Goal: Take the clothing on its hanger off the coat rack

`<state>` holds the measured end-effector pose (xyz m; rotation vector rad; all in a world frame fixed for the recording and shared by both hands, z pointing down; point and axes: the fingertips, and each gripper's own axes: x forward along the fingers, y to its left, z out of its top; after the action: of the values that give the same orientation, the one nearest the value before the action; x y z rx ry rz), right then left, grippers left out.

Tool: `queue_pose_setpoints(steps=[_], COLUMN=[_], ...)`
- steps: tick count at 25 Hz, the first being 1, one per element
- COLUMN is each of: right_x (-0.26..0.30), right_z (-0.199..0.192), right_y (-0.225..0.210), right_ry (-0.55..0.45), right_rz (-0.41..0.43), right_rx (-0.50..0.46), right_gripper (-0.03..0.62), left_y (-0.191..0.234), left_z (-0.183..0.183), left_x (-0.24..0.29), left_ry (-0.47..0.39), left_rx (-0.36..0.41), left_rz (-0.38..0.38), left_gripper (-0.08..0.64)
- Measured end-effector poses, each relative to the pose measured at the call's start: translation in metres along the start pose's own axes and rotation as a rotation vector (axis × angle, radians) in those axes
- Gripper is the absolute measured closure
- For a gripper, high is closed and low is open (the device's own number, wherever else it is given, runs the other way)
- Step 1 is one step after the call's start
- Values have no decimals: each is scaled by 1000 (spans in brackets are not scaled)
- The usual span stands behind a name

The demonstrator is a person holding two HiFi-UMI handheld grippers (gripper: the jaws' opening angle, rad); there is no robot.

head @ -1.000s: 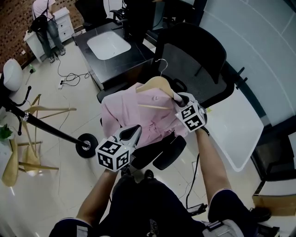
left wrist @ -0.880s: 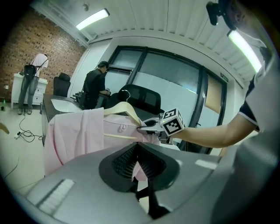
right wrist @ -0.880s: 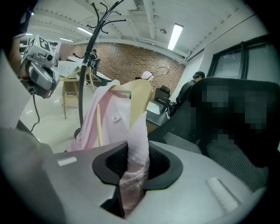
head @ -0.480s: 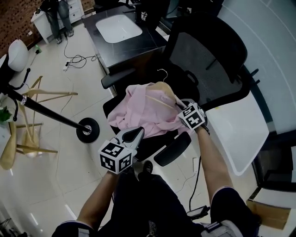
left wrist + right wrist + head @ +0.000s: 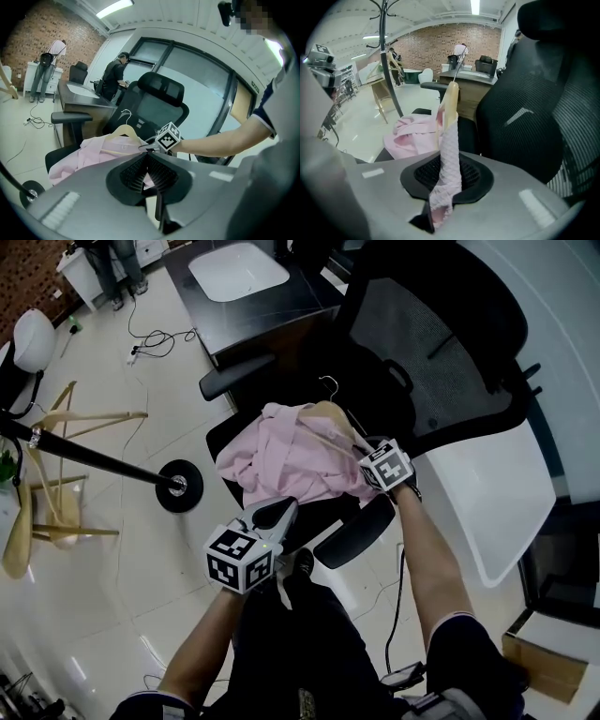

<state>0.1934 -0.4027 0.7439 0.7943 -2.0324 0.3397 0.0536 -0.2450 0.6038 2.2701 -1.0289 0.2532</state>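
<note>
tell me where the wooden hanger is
Head view, centre: the wooden hanger sits inside the pink shirt on the office chair, just left of the right gripper clamping that shirt.

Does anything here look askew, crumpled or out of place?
Yes. The pink shirt lies bunched in a heap on the seat of the office chair, sagging off its tilted wooden hanger rather than hanging straight.

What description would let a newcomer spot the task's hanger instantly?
Find the big black mesh-backed office chair in the middle of the view. On its seat lies a crumpled pink shirt, and the light wooden hanger with a metal hook pokes out of it. It is the only hanger wearing clothing; the wooden hangers by the coat rack at left are bare.
</note>
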Motion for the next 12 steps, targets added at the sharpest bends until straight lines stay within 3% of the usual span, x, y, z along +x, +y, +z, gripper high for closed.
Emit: queue_pose_setpoints(steps=[2, 4, 12], right_x=[7, 8, -20], right_z=[-5, -10, -18], right_y=[-1, -4, -8], right_ry=[-7, -15, -64], right_rz=[0, -10, -49], right_rx=[44, 80, 120], right_gripper=[492, 404, 411], left_y=[0, 1, 2], left_z=[-3, -5, 1], left_x=[5, 9, 19], left_ry=[5, 10, 16], left_rx=[-3, -2, 28], left_rz=[-3, -7, -13], left_gripper=[548, 548, 548])
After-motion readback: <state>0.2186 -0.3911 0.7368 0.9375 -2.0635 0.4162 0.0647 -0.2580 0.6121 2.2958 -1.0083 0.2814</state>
